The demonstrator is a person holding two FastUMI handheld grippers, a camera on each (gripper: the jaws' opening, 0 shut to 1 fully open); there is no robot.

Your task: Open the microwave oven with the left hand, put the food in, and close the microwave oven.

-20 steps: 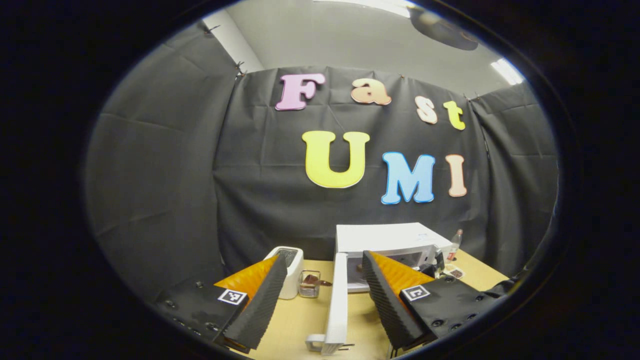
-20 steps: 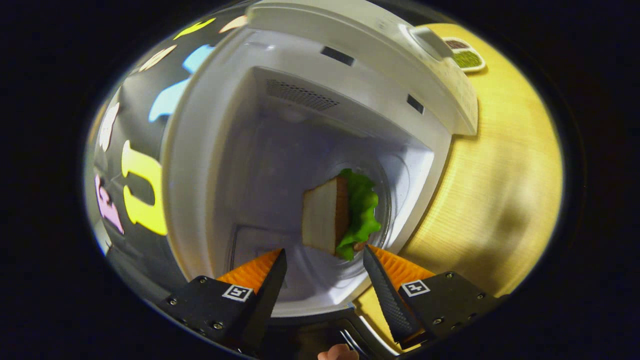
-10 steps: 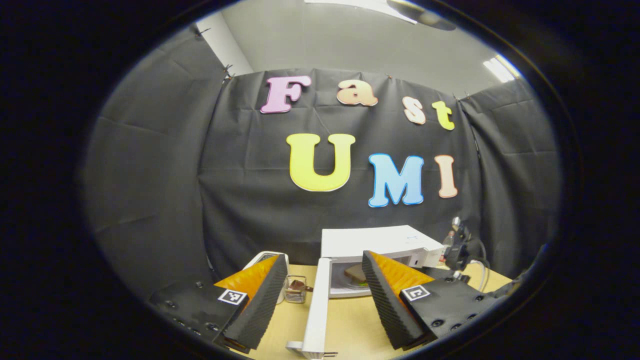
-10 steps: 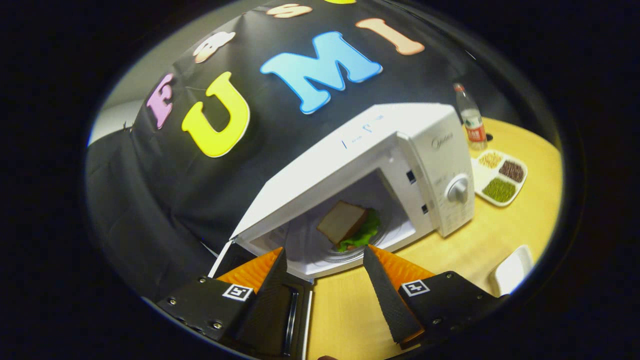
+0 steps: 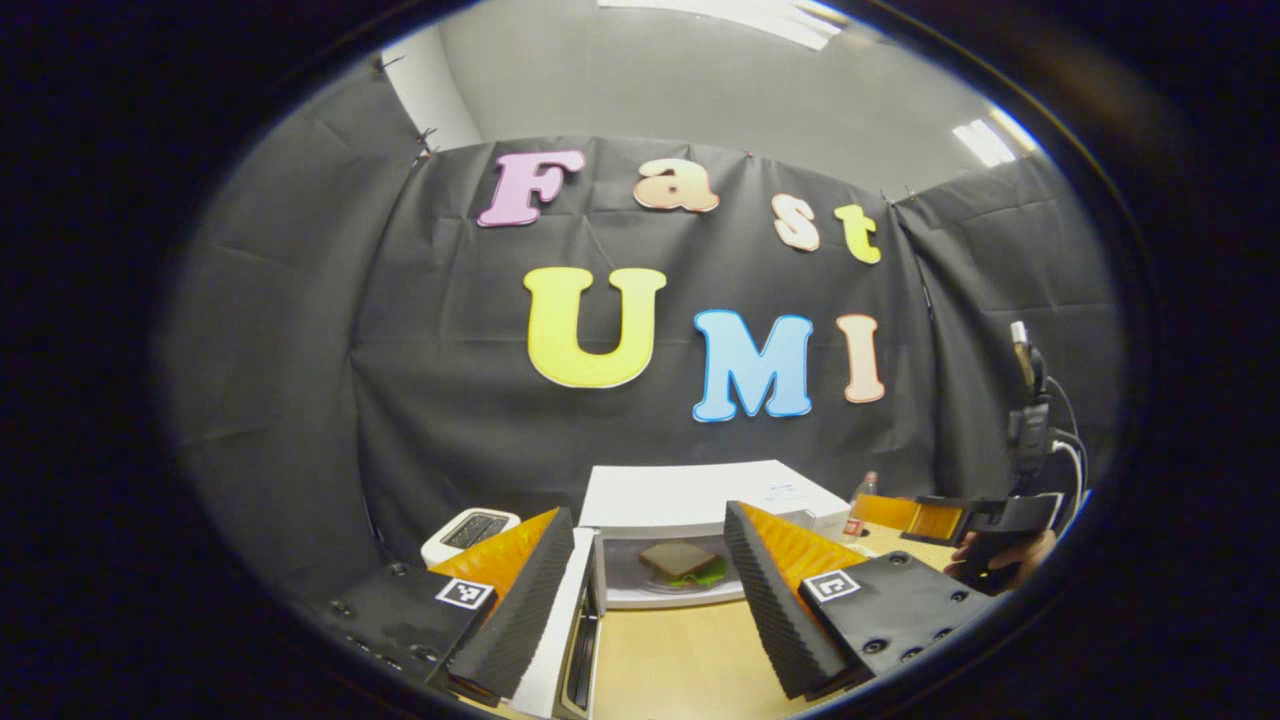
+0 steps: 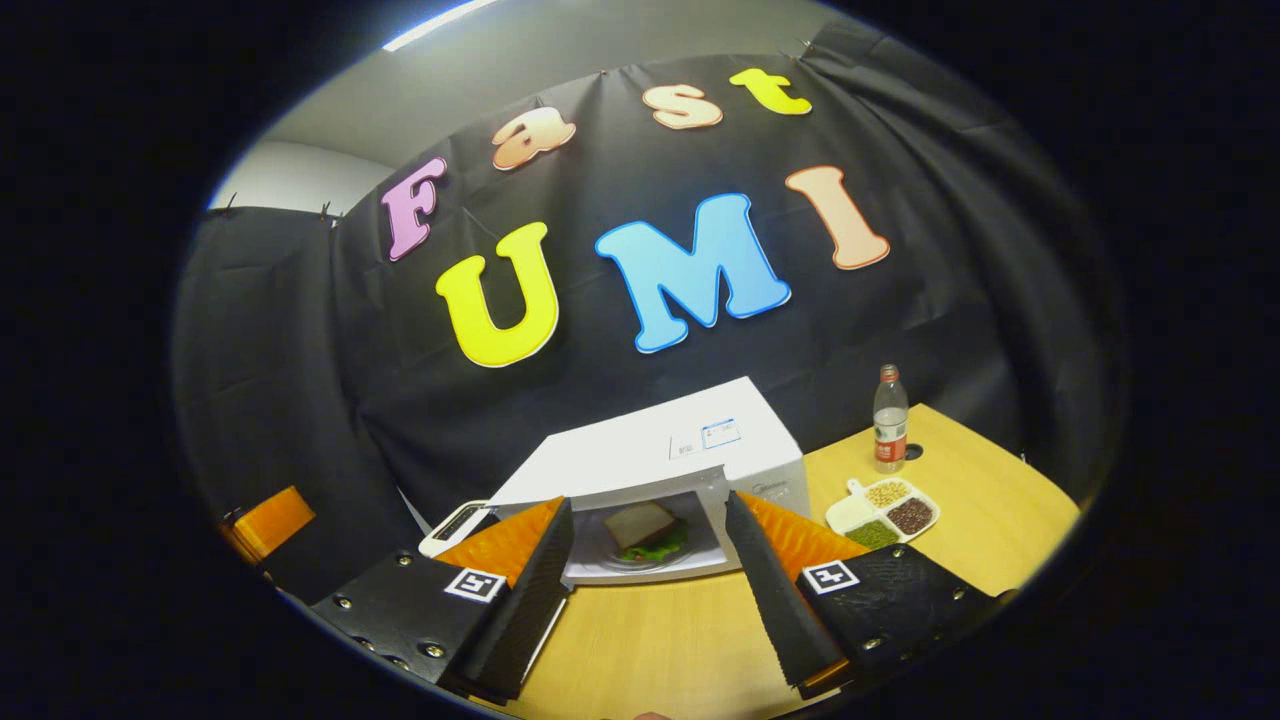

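Left gripper view, left to right. Toaster (image 5: 470, 529) at far left on the wooden table (image 5: 680, 660), partly behind the left finger. Left gripper (image 5: 648, 590) with jaws released, spread wide, nothing between the fingers but open air. Microwave door (image 5: 560, 640) swung open toward the near left, its edge just beside the left finger. Microwave (image 5: 700, 495) at centre, cavity exposed, well beyond the fingertips. Sandwich (image 5: 682, 563) of bread and green lettuce lying on the glass plate inside the cavity, framed between the two fingers yet far from them, untouched. Bottle (image 5: 857, 505) just right of the microwave. Right gripper (image 5: 945, 518) at far right, held by a hand (image 5: 1000, 560).

Right gripper view, left to right. Toaster (image 6: 455, 525) left of the microwave (image 6: 660, 450). Right gripper (image 6: 648, 585) with jaws released and empty, wide apart above the table (image 6: 660, 650). Sandwich (image 6: 645, 530) inside the open cavity, seen between the fingers, well apart from both. Divided tray (image 6: 885, 505) of grains near right of the microwave, with the bottle (image 6: 888, 420) standing upright just behind it.
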